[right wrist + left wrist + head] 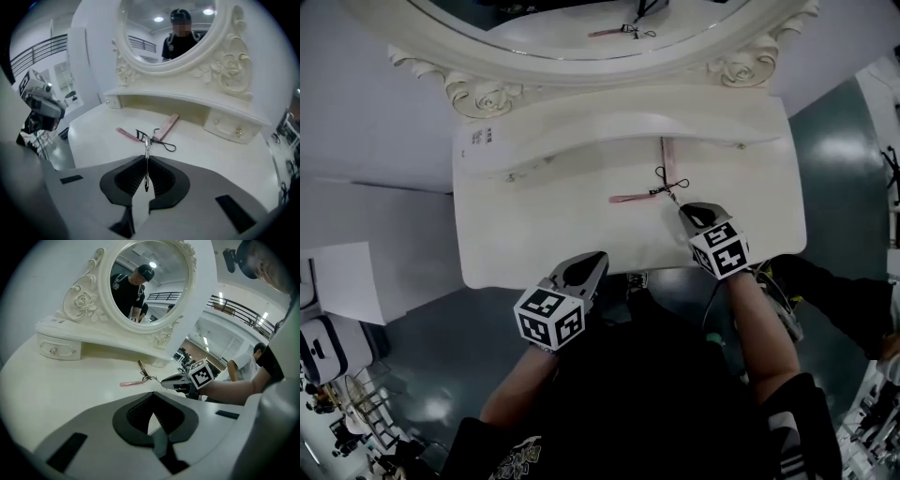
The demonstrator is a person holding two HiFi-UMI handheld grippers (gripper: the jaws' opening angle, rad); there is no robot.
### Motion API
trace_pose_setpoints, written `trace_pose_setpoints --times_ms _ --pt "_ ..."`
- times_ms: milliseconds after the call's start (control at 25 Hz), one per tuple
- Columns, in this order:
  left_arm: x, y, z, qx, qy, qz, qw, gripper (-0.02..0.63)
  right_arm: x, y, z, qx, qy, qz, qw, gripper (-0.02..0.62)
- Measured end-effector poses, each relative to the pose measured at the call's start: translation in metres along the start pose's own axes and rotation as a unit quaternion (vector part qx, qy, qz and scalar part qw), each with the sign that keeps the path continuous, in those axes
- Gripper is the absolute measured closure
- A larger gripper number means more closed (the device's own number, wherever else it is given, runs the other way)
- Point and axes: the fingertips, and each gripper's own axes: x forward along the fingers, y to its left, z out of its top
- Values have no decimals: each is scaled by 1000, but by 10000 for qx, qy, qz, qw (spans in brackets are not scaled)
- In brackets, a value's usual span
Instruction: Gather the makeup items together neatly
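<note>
With the right gripper's [682, 208] fingers clamped on a thin silver tool [146, 161] right of centre on the counter [534, 234], beside the pink sticks [630, 198], it is best laid parallel against them, while the left gripper's [596, 260] fingers sit together, empty.

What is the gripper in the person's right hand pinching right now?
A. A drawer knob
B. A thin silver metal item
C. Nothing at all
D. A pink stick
B: in the right gripper view, a thin silver metal item stands clamped between the fingers of the right gripper, while the pink stick lies untouched on the table beyond.
</note>
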Motion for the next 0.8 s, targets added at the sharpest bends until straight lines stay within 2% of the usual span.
trace_pose_setpoints --times_ms 120,240,400,600,800 --pt "6 -8 2 77 40 -107 9999 598 -19 -28 -12 727 -174 -527 9958 549" --pt "11 -14 2 137 71 -167 9997 598 -32 -56 -29 1077 -171 -1014 9888 549" --pt "15 -18 0 142 101 -182 9997 598 -42 -89 -44 1472 -132 -1441 9785 549" --pt "15 -19 -4 104 120 -119 9998 598 -45 -116 -55 1659 -67 -1694 9715 549" --pt "14 -20 -8 24 109 -74 9999 598 -42 -126 -58 1667 -32 -1726 9708 549"
